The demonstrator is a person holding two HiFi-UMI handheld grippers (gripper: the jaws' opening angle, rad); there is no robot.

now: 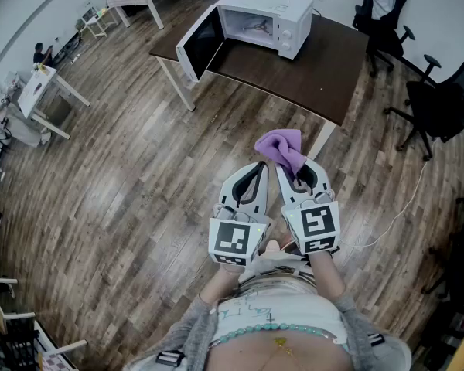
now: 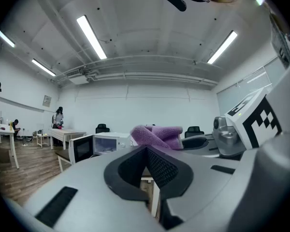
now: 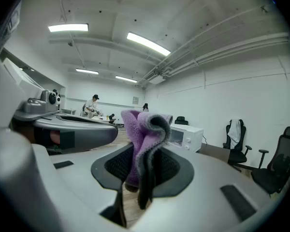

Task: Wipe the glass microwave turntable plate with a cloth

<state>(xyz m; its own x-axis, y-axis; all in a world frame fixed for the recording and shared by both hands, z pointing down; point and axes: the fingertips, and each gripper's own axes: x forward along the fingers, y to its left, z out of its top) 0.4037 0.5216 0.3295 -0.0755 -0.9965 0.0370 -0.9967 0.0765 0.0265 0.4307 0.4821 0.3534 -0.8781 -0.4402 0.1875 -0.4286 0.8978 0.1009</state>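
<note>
- Head view: the white left gripper (image 1: 260,167) and the white right gripper (image 1: 297,173) sit side by side in the lower middle of the frame, above a wooden plank floor (image 1: 124,168).
  - The left gripper's jaws are pressed together with nothing in them.
  - The right gripper's jaws are clamped on a crumpled purple cloth (image 1: 281,148), which bunches up past their tips.
  - Well apart from both, at the top of the frame, a white microwave oven (image 1: 267,15) stands on a dark brown desk (image 1: 317,68) with its door swung open to the left.
  - The oven's inside is too small here to make out the glass turntable plate.
- Left gripper view: the black-padded jaws meet at the centre of the frame, fully closed and empty.
  - The purple cloth (image 2: 159,134) shows just above and beyond their tips. It sits at the front of the right gripper, whose body fills the right side.
  - The microwave (image 2: 106,144) lies further off, to the left of the cloth, with its dark door (image 2: 80,149) open.
- Right gripper view: the jaws are closed on the cloth (image 3: 141,134), which is pinched between the black pads.
  - A folded purple bulge stands up above the jaws, and a dark-edged fold hangs down below them.
  - The left gripper lies along the left of the frame.
  - The microwave (image 3: 184,135) is far beyond the cloth, just to its right in the frame.
</note>
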